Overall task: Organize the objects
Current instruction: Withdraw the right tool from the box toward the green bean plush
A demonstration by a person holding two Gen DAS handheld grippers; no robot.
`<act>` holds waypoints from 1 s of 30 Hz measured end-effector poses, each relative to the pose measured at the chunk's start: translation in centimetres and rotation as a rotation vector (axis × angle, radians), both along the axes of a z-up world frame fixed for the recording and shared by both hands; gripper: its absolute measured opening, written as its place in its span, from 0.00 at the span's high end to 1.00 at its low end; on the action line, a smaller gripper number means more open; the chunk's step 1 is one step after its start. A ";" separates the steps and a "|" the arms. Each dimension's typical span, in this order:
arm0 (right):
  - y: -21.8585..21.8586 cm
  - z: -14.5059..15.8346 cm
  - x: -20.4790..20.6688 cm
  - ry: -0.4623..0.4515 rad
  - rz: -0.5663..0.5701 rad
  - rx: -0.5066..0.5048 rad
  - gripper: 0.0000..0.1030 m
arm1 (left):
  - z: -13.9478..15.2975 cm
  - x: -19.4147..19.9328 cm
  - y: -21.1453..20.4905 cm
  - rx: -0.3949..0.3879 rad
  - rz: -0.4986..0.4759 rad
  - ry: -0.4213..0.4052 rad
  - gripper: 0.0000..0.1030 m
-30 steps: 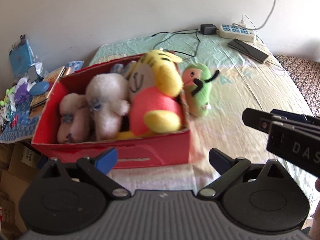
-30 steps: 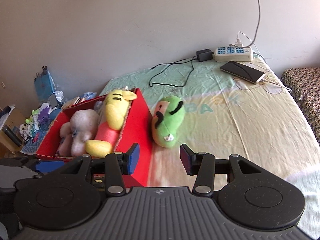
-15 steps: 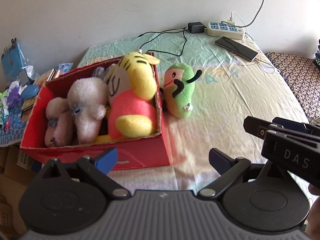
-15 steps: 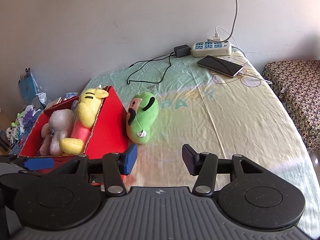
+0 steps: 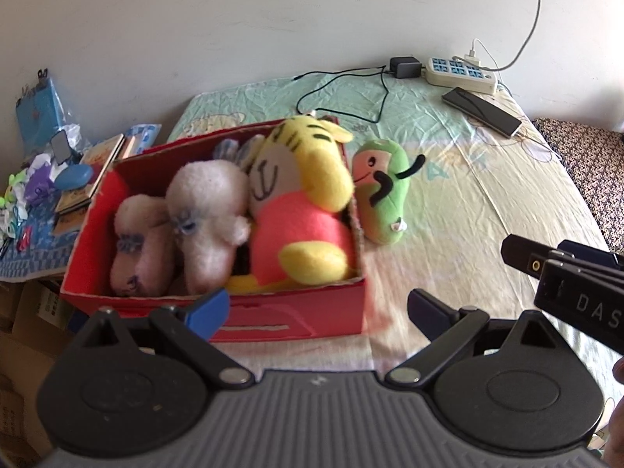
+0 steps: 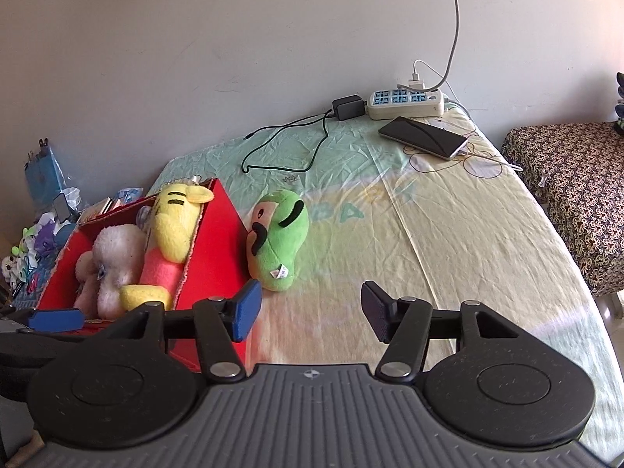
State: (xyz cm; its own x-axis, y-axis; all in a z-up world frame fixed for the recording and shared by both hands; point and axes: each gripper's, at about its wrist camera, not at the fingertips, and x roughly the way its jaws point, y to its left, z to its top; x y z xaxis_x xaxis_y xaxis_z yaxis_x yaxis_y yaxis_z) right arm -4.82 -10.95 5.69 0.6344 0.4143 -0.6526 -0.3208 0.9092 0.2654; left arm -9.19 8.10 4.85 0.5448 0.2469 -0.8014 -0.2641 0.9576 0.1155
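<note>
Your left gripper (image 5: 318, 306) is spread wide and holds nothing; its tips hang over the near wall of the red box (image 5: 296, 321). Your right gripper (image 6: 310, 306) is also wide apart and empty, over bare bedsheet (image 6: 448, 241). At 11 o'clock from it, the green plush (image 6: 279, 240) lies on the sheet just beside the box's right wall; whether they touch, you cannot tell. Inside the box sit a yellow and pink plush (image 5: 302, 202) and two pale plush toys (image 5: 202, 214). Farther, at 1 o'clock, a phone (image 6: 423, 137) lies near a power strip (image 6: 405, 103) by the wall.
</note>
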 end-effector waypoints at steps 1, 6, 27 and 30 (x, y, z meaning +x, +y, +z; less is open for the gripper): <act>0.4 0.1 -0.1 -0.002 0.001 -0.005 0.40 | 0.2 -0.2 0.4 0.004 0.004 -0.002 0.05; 2.3 0.8 -0.8 -0.007 0.005 -0.012 0.38 | 0.7 -0.7 2.4 0.009 0.018 -0.002 0.04; 11.9 2.0 -3.2 -0.063 0.044 -0.044 0.35 | 1.5 -3.1 12.3 0.026 0.079 -0.025 0.04; 12.9 2.2 -3.3 -0.073 0.042 -0.054 0.35 | 1.3 -3.2 13.4 0.017 0.087 -0.025 0.04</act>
State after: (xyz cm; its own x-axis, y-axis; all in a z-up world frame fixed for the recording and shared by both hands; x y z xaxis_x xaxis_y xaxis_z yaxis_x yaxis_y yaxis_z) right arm -8.13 1.92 7.85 0.6637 0.4071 -0.6276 -0.3752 0.9069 0.1915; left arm -12.36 21.46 6.15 0.5405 0.3077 -0.7830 -0.3490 0.9289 0.1242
